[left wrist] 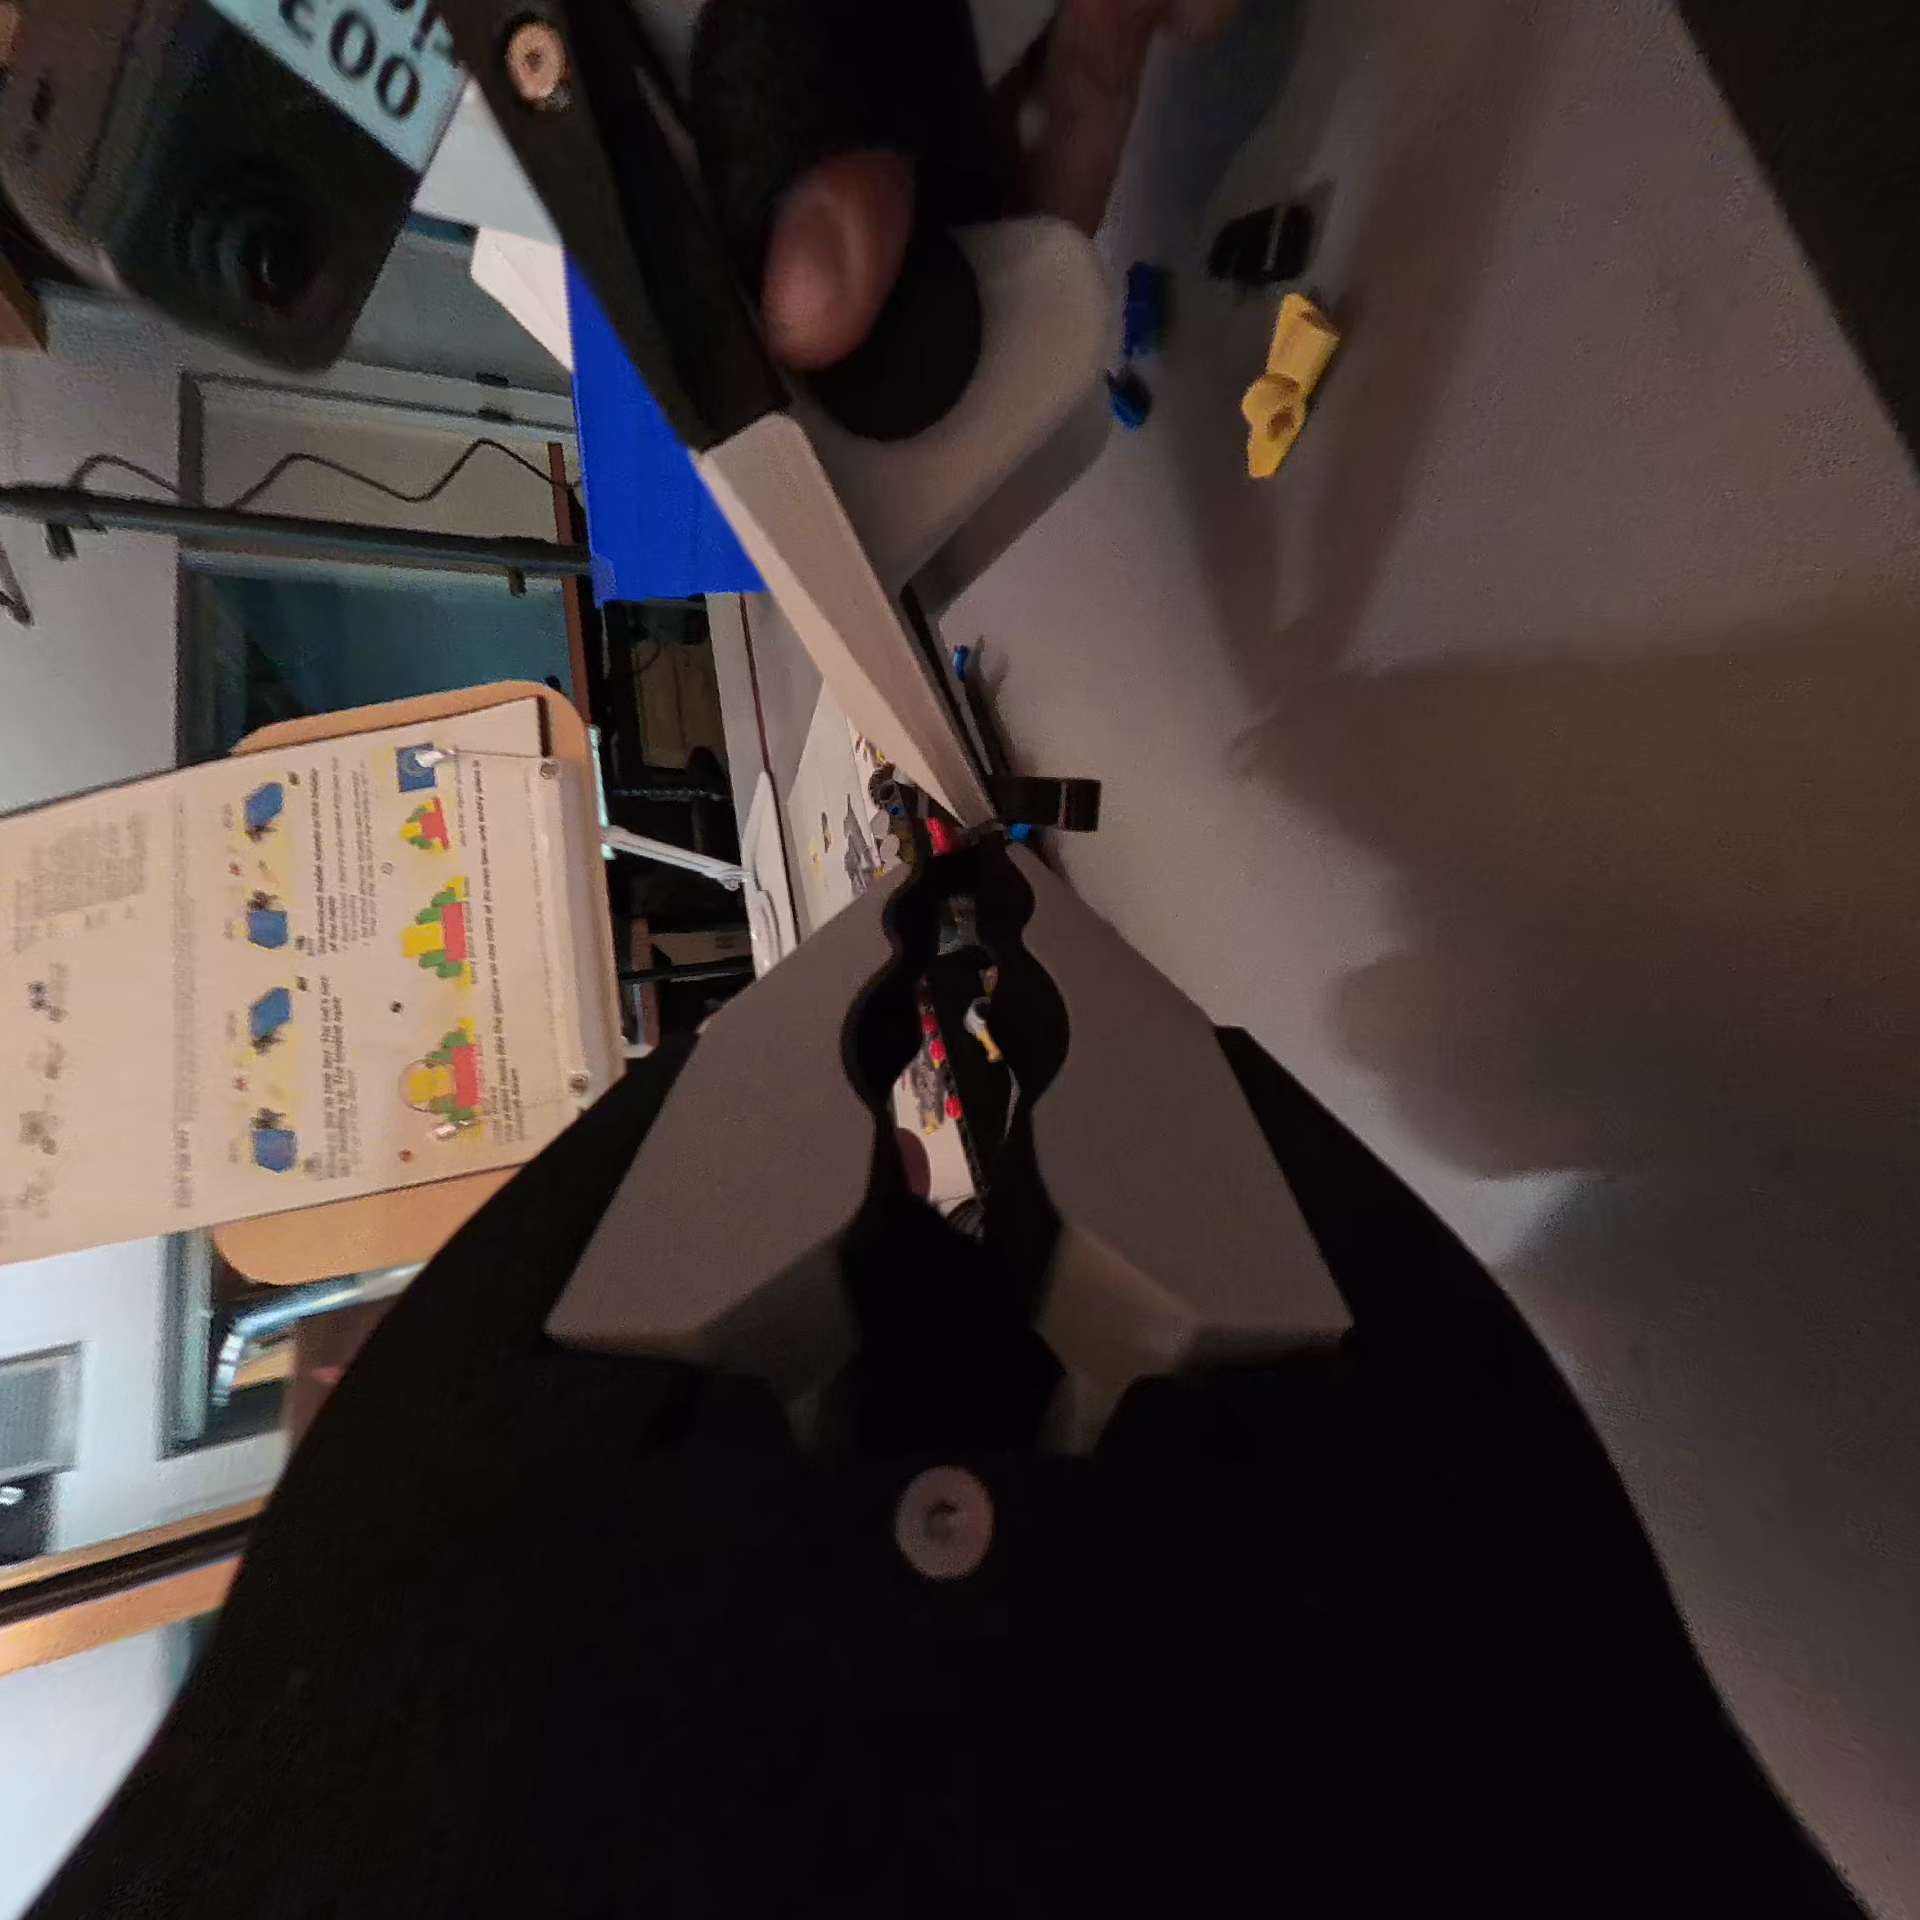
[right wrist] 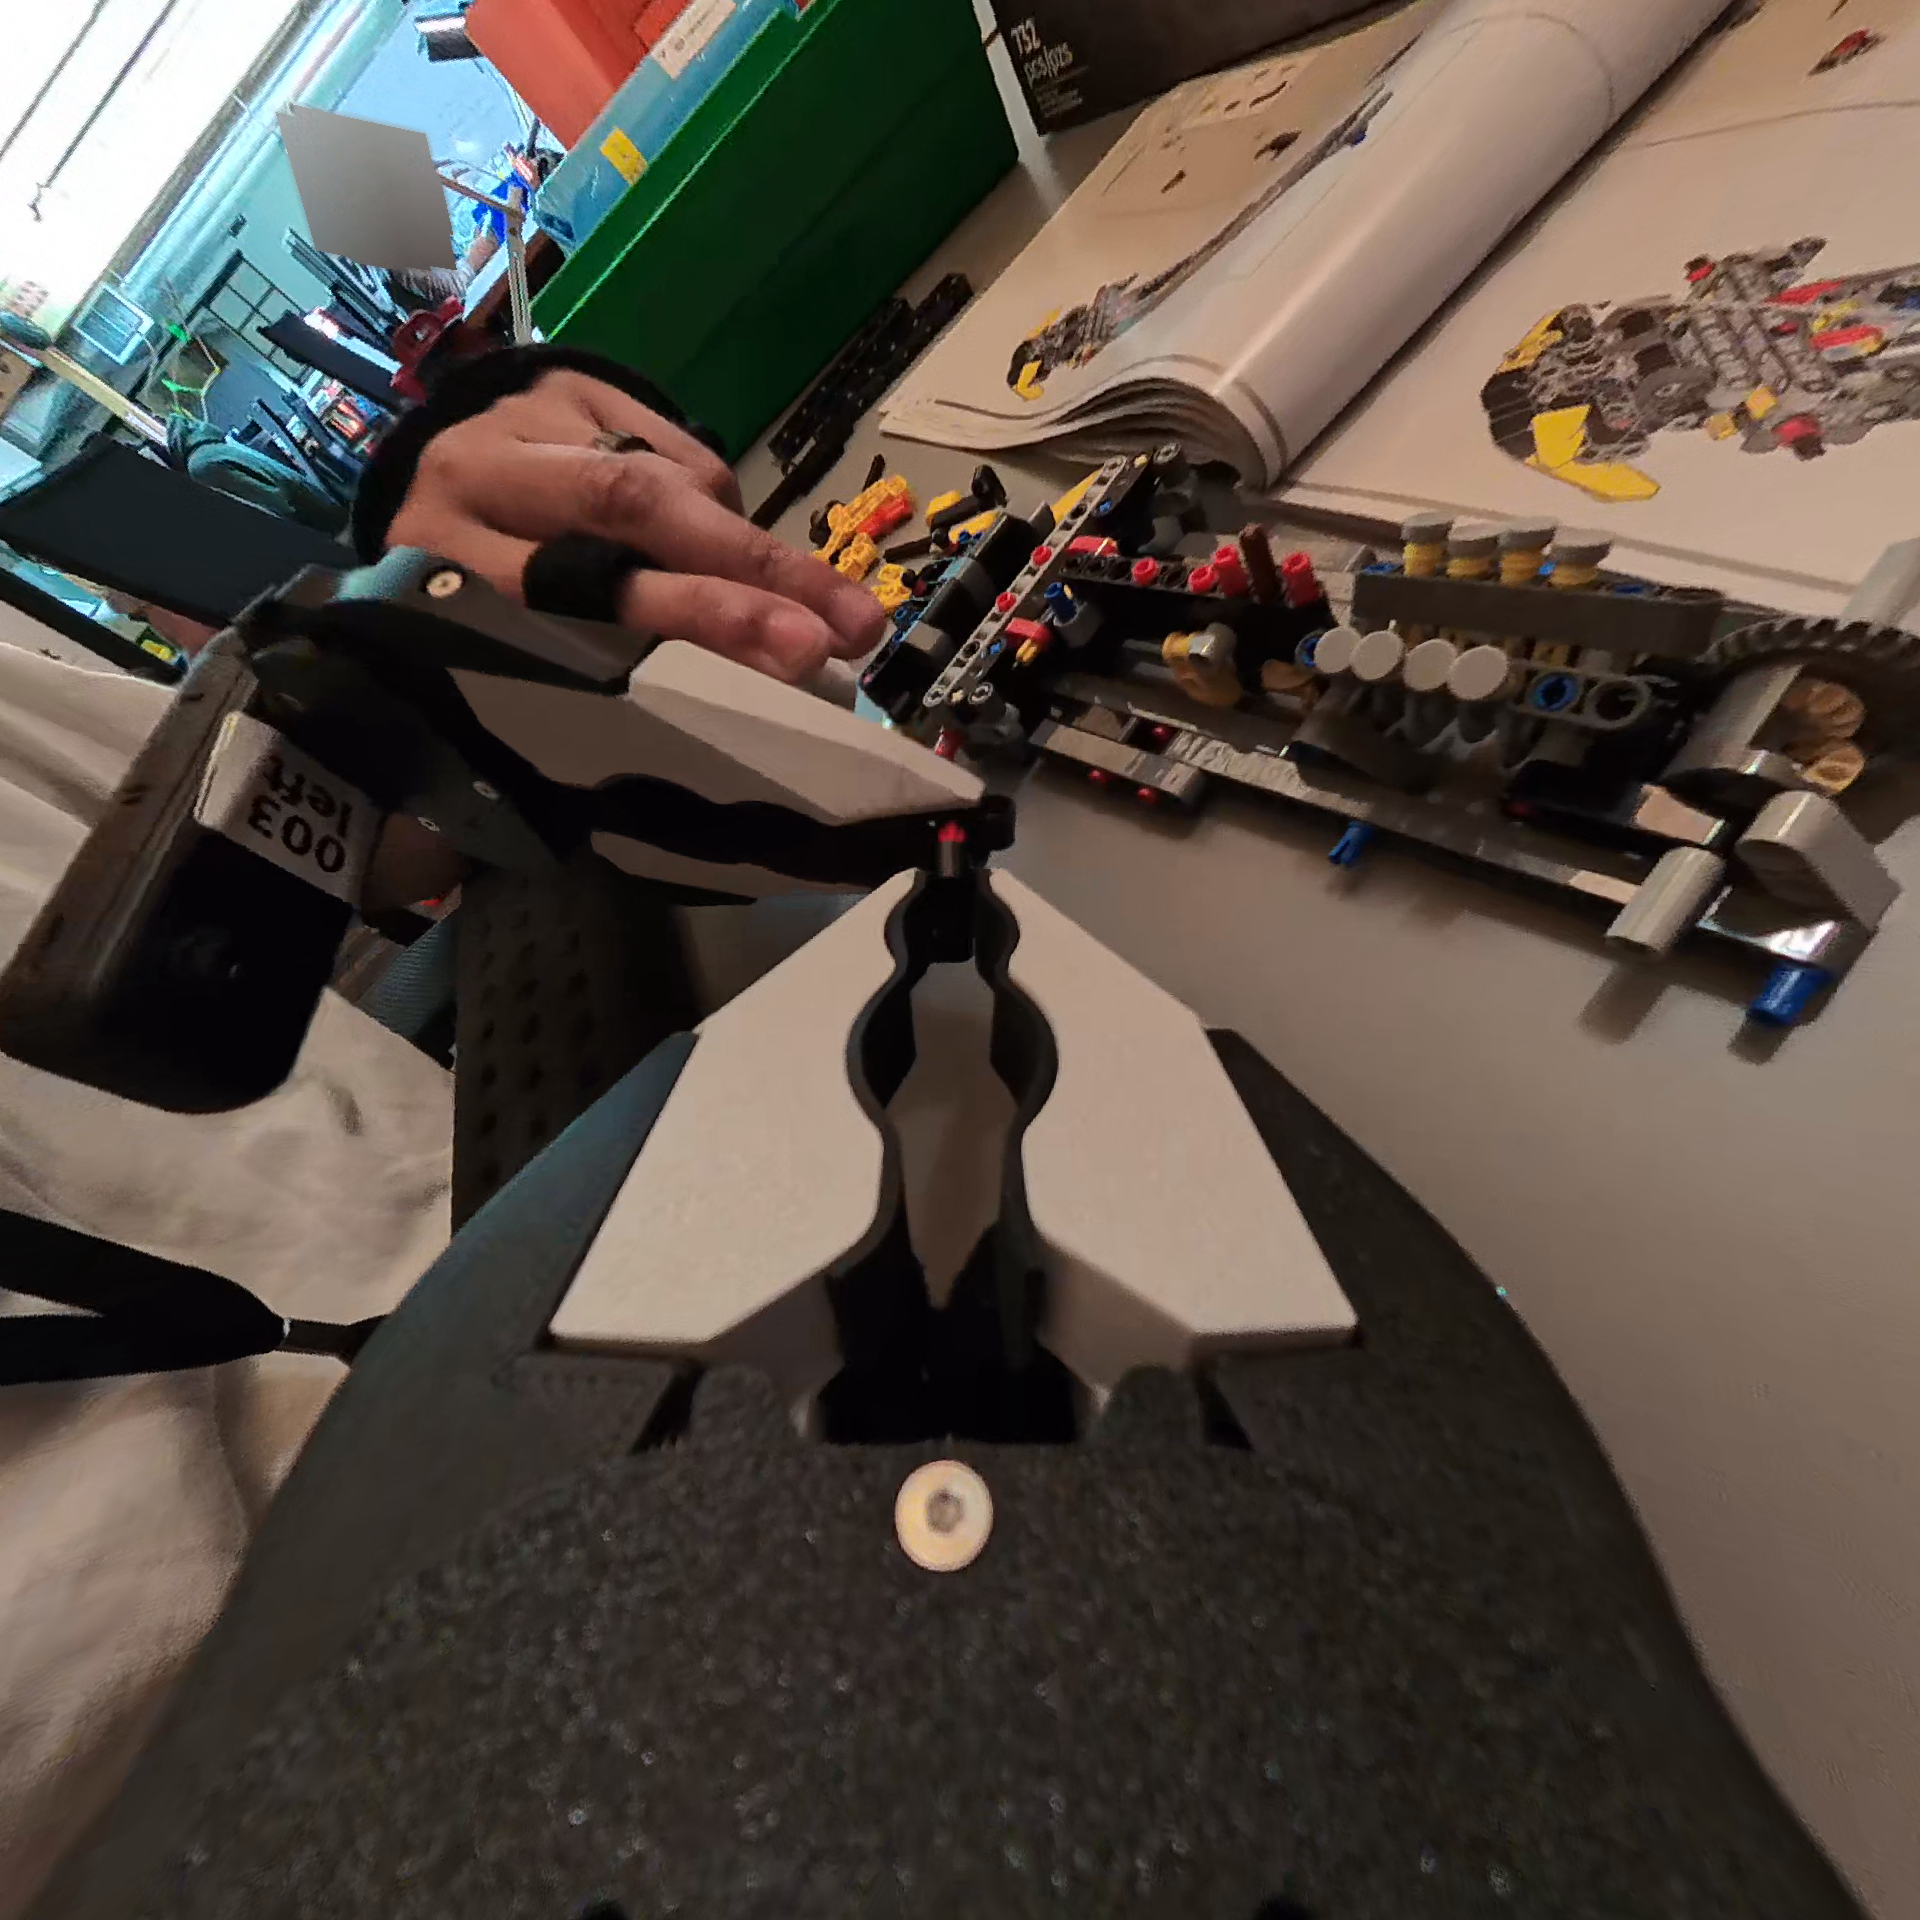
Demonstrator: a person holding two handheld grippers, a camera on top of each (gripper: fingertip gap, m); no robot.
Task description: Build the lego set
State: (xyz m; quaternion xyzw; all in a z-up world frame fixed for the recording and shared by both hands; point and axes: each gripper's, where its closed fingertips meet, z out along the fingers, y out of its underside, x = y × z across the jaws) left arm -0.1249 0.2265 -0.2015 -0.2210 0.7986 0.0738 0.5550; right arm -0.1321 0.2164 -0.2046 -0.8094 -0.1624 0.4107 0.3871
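Left wrist view: blurred piece [left wrist: 961,925] (half hidden)

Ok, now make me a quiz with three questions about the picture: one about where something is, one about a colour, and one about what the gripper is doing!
1. Where is the open instruction booklet?
A) behind the lego model
B) on the floor
C) inside a box

2. What colour is the big box behind the loose pieces?
A) yellow
B) green
C) purple

3. What is the right gripper doing?
A) wide open, empty
B) lying flat on its side
C) shut on a small black piece

Answers:
1 A, its pages lie past the model.
2 B, its side is plain green.
3 C, its fingertips pinch the piece.
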